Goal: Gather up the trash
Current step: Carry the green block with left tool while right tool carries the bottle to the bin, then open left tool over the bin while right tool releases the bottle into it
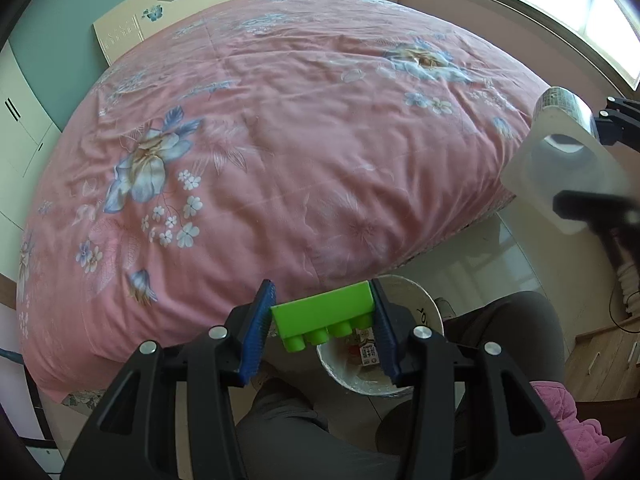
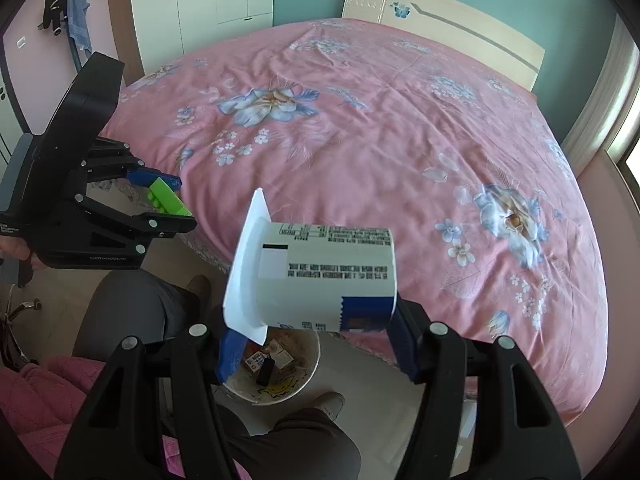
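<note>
My left gripper (image 1: 324, 320) is shut on a green toy brick (image 1: 320, 314), held crosswise between its blue pads, studs toward the camera. It hangs above a white bin (image 1: 432, 312) on the floor, with scraps inside. My right gripper (image 2: 316, 320) is shut on a white plastic cup (image 2: 320, 272) with printed label, lying on its side, rim to the left. Under it the same white bin (image 2: 308, 376) shows wrappers inside. The right wrist view also shows the left gripper (image 2: 172, 204) with the green brick (image 2: 166, 198) at left; the left wrist view shows the cup (image 1: 560, 156) at right.
A bed with a pink flowered cover (image 1: 280, 140) fills most of both views, its edge close to the bin. A person's legs in grey trousers (image 1: 304, 432) and pink quilted sleeve (image 1: 576, 420) sit beside the bin. White wardrobes (image 2: 200, 0) stand at the back.
</note>
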`<control>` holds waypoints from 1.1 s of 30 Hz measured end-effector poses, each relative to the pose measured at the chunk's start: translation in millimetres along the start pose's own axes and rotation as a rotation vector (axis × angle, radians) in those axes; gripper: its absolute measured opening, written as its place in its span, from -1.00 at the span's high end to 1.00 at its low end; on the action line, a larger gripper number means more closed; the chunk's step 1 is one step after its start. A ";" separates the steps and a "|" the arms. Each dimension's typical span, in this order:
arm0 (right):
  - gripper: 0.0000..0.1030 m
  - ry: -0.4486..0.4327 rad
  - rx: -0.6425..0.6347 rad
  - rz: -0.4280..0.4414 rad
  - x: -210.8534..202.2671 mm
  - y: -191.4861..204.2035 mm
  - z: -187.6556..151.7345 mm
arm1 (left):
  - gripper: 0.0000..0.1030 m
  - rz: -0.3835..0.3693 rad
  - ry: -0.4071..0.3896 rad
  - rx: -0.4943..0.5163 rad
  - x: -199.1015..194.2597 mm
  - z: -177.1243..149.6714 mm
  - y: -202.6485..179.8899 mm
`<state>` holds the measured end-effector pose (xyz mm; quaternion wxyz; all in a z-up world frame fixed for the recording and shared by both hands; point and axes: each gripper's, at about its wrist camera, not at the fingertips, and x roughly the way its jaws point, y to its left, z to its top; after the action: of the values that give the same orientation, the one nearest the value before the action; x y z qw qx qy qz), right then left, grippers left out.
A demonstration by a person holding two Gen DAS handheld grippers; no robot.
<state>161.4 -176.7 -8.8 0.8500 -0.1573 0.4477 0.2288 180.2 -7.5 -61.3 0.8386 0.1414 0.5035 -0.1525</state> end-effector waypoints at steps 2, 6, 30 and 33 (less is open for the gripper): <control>-0.18 0.029 0.004 0.018 15.1 2.6 -7.9 | 0.04 -0.004 0.028 0.002 15.9 -6.8 -3.9; -0.18 0.094 0.004 0.054 46.2 9.5 -24.4 | 0.04 -0.002 0.085 0.023 45.4 -21.4 -11.9; -0.18 0.506 0.107 0.185 258.7 45.4 -143.0 | 0.04 -0.060 0.438 0.000 238.2 -93.0 -41.0; -0.18 0.552 0.112 0.190 279.6 47.2 -155.9 | 0.04 -0.077 0.474 -0.022 259.3 -100.6 -43.7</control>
<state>167.2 -141.1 -330.4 0.6781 -0.1239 0.6867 0.2306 198.0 -37.5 -340.7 0.6920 0.1447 0.6930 -0.1413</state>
